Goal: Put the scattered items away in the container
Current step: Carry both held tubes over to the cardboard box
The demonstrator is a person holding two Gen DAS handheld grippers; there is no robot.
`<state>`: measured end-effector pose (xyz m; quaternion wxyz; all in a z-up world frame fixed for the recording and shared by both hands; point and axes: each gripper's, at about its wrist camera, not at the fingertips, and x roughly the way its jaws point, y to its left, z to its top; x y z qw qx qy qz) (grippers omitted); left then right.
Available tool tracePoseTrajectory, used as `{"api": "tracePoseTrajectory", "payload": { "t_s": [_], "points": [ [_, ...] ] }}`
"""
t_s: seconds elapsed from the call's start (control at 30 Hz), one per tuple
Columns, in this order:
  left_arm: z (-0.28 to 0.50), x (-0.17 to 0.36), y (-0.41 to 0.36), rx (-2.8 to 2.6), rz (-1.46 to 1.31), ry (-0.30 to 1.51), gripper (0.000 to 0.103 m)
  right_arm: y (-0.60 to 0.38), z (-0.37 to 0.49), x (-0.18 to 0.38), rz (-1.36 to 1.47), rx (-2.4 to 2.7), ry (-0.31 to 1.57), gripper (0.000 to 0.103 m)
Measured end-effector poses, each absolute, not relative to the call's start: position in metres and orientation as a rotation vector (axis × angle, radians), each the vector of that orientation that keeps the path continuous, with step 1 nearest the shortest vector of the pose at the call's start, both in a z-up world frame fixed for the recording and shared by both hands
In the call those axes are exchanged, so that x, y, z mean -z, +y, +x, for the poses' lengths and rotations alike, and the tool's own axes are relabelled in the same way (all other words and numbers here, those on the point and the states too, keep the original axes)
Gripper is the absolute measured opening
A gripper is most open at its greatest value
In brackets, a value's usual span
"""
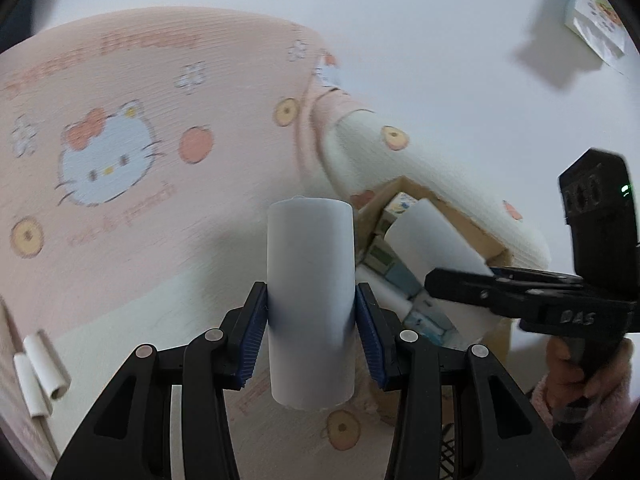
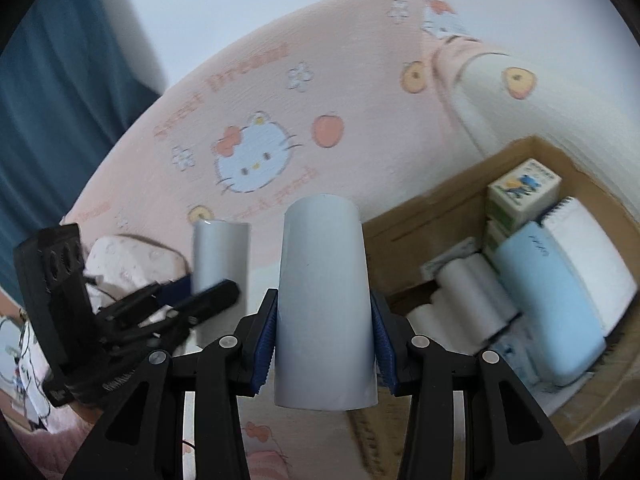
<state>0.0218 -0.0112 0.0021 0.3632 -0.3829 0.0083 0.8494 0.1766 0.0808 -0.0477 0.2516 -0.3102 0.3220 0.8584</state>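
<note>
My left gripper (image 1: 311, 308) is shut on a white paper roll (image 1: 311, 272) that stands upright between its blue pads, above a pink cartoon-cat blanket (image 1: 120, 140). To its right, my right gripper (image 1: 444, 270) holds a second white roll (image 1: 432, 240) over the cardboard box (image 1: 476, 232). In the right wrist view, my right gripper (image 2: 323, 320) is shut on that roll (image 2: 323, 300). The box (image 2: 420, 208) lies to its right. My left gripper (image 2: 208, 286) with its roll (image 2: 221, 252) is at the left.
The box holds white rolls (image 2: 468, 292), a light blue case (image 2: 548, 304) and a small printed carton (image 2: 520, 188). Another printed carton (image 1: 596, 20) lies far off on the white surface. Two thin white tubes (image 1: 40, 372) lie at the left. A blue curtain (image 2: 60, 100) hangs behind.
</note>
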Motion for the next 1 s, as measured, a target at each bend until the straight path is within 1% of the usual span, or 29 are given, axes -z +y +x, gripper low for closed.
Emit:
{"api": "tracePoseTrajectory", "payload": {
  "t_s": [0.1,0.13,0.2,0.4,0.5,0.63,0.73,0.8,0.9,1.0],
  "points": [
    [0.008,-0.008,0.006,-2.096,-1.042,0.003,0.048,0.089,0.185,0.049,-0.877,-2.291,0.787,0.041],
    [0.006,-0.010,0.010,-2.088,-1.050,0.009,0.048,0.091,0.186,0.051,-0.909,-2.263,0.719,0.041],
    [0.002,-0.012,0.024,-2.076,-1.063,0.053,0.048,0.095,0.184,0.059,-0.985,-2.226,0.657,0.041],
    [-0.004,-0.013,0.061,-1.958,-1.060,0.136,0.048,0.099,0.181,0.076,-1.163,-2.200,0.591,0.041],
    [-0.006,-0.014,0.070,-1.924,-1.047,0.130,0.048,0.105,0.176,0.081,-1.225,-2.195,0.581,0.041],
    [-0.022,-0.007,0.081,-1.910,-1.077,0.083,0.048,0.124,0.171,0.095,-1.299,-2.151,0.707,0.041],
    [-0.038,0.004,0.089,-1.826,-1.158,0.008,0.048,0.142,0.171,0.111,-1.312,-2.107,0.869,0.041],
    [-0.044,0.010,0.090,-1.792,-1.193,-0.011,0.048,0.150,0.170,0.120,-1.326,-2.084,0.950,0.041],
    [-0.049,0.018,0.090,-1.787,-1.203,0.020,0.048,0.157,0.167,0.133,-1.358,-2.060,1.051,0.041],
    [-0.054,0.024,0.088,-1.795,-1.213,0.040,0.048,0.164,0.162,0.148,-1.398,-2.024,1.097,0.041]
  ]
}}
